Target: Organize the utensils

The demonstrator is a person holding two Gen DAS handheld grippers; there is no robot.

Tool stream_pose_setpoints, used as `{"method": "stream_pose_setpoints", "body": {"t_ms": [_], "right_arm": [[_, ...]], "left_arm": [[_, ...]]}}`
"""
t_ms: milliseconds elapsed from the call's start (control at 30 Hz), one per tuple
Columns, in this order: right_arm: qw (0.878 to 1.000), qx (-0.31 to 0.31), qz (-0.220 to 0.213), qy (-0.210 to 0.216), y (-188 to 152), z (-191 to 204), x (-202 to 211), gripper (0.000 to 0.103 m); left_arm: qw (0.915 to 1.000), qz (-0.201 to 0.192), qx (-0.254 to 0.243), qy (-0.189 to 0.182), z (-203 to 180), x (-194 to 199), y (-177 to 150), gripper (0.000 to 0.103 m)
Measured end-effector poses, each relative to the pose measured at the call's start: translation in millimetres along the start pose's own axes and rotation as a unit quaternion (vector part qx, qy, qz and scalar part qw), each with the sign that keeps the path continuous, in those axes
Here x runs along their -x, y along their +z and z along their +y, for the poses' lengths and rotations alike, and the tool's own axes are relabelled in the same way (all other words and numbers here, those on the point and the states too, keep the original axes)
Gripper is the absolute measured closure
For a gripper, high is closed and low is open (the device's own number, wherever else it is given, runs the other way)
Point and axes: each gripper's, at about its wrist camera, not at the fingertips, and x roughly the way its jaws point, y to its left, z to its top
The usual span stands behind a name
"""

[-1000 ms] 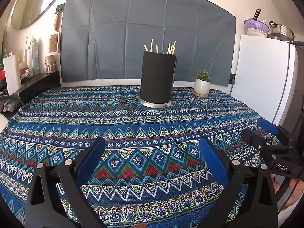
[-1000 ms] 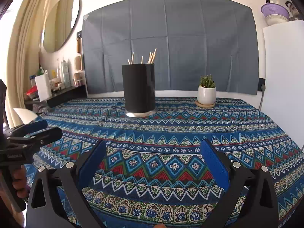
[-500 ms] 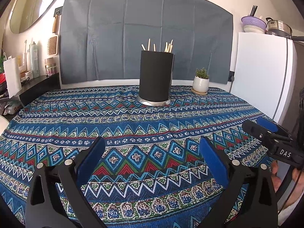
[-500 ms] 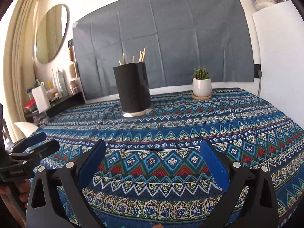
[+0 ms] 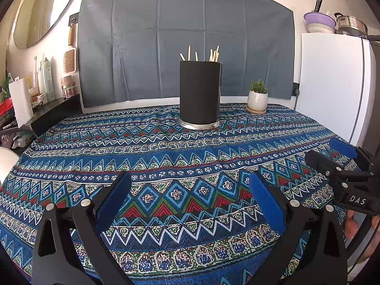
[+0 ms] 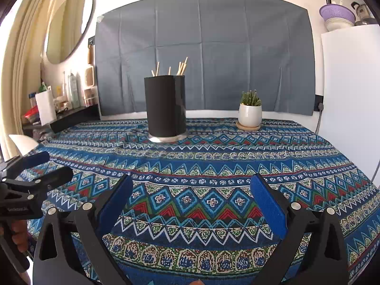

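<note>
Standing upright toward the far side of the table, a black holder (image 5: pixel 200 95) on a silver base has several thin wooden sticks (image 5: pixel 212 54) poking out of its top. The table is covered by a blue patterned cloth (image 5: pixel 166 156) with zigzags and diamonds. Near the holder, to its right, a small cactus (image 6: pixel 249 112) sits in a white pot on a wooden coaster.

Both grippers hover over the near edge of the cloth, well apart from the holder. The left gripper (image 5: pixel 190 199) has its blue-padded fingers spread wide, with nothing between them. The right gripper (image 6: pixel 191 199) is likewise spread wide and empty. Each shows at the edge of the other's view, with a hand on its grip.

A grey sheet (image 5: pixel 185 40) hangs on the wall behind. A white fridge (image 5: pixel 332 87) stands at the right, and a round mirror (image 6: pixel 68 26) hangs at the left.
</note>
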Motion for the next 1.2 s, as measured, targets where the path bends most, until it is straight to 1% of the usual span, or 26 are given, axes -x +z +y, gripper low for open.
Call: {"method": "stream_pose_setpoints", "body": {"t_ms": [400, 567, 1200], "right_arm": [[1.0, 0.003, -0.008, -0.006, -0.6, 1.7, 2.7, 0.008], [1.0, 0.007, -0.008, -0.008, -0.2, 3.2, 2.9, 0.008], [1.0, 0.01, -0.017, -0.011, -1.1, 3.8, 6.0, 0.008]], "left_arm": [[0.9999, 0.01, -0.002, -0.009, -0.2, -3.4, 0.2, 0.006], [0.9999, 0.011, -0.002, -0.003, 0.0, -4.3, 0.0, 0.006], [0.9999, 0.013, -0.005, -0.005, -1.7, -4.7, -0.7, 0.006]]}}
